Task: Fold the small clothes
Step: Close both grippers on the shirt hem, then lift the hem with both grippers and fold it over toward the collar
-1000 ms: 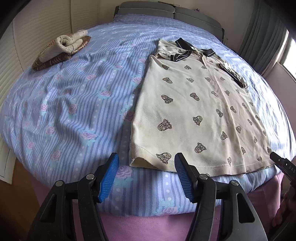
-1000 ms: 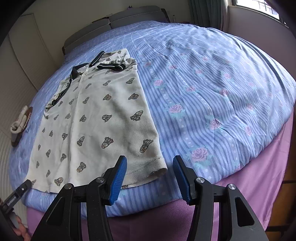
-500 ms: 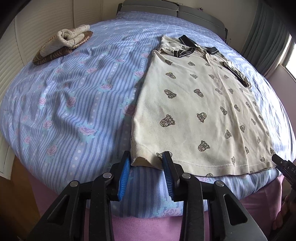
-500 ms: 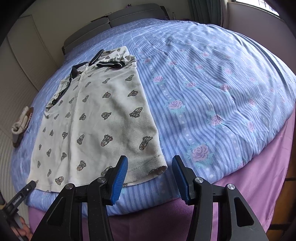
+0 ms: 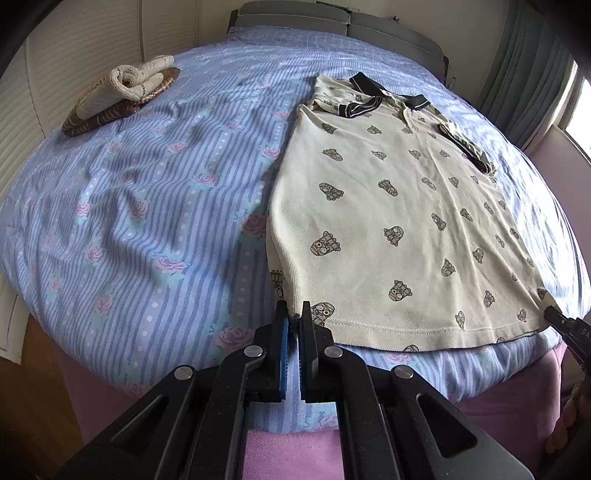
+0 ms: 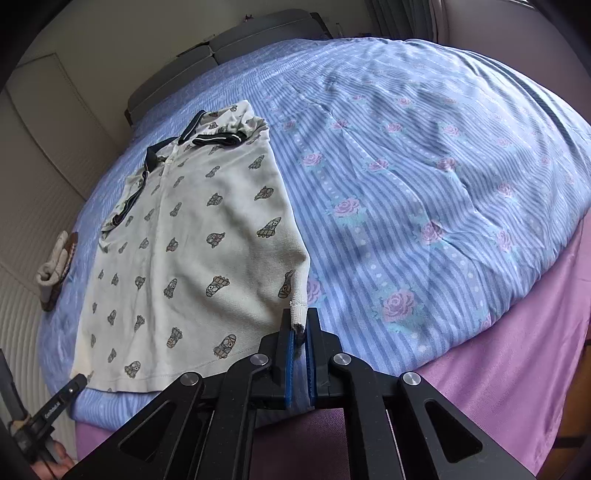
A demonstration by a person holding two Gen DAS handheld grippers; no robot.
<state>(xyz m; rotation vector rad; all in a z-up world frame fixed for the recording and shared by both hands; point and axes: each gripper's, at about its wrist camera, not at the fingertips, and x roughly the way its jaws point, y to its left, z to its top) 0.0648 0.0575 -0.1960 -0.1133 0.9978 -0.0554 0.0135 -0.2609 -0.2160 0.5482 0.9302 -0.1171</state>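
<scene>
A small cream polo shirt (image 5: 388, 206) with dark printed figures and a black collar lies flat on the bed, collar far, hem near; it also shows in the right wrist view (image 6: 192, 251). My left gripper (image 5: 294, 321) is shut on the hem's left corner. My right gripper (image 6: 300, 328) is shut on the hem's right corner, which is bunched between the blue pads. Each gripper's tip shows at the edge of the other's view: the right one (image 5: 565, 326) and the left one (image 6: 62, 400).
The bed has a blue striped rose-print cover (image 5: 147, 206) over a pink sheet (image 6: 517, 369). Folded cream and brown clothes (image 5: 122, 92) sit at the far left. A grey headboard (image 5: 332, 26) is at the back, a wall panel on the left and curtains on the right.
Both grippers moved forward to the shirt's hem and closed from wide open onto its two near corners. The corners are now pinched and slightly lifted.
</scene>
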